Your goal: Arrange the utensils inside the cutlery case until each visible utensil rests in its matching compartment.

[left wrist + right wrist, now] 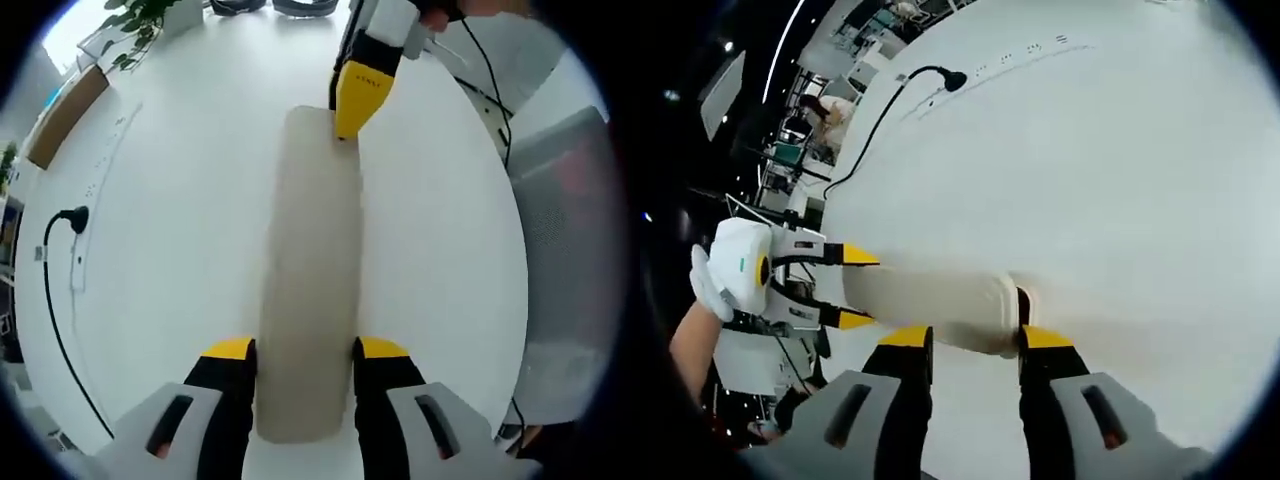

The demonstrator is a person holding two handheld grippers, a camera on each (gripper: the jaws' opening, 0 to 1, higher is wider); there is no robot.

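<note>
A long beige cutlery case [310, 270] lies with its lid on, flat on the white table [170, 260]; no utensils show. My left gripper [305, 350] has its yellow-tipped jaws pressed against both long sides of the case's near end. From the top of the left gripper view, my right gripper [355, 95] touches the case's far right corner. In the right gripper view the rounded end of the case [940, 300] sits just beyond my right gripper [975, 340], whose jaws stand apart. The left gripper [852, 288] holds the case's other end.
A black plug and cable [72, 216] run along the table's left side, seen too as the plug [953, 80]. A plant [140, 20] and a cardboard box [65, 115] stand at the far left. A grey panel [565, 200] borders the right. A gloved hand [705, 285] holds the left gripper.
</note>
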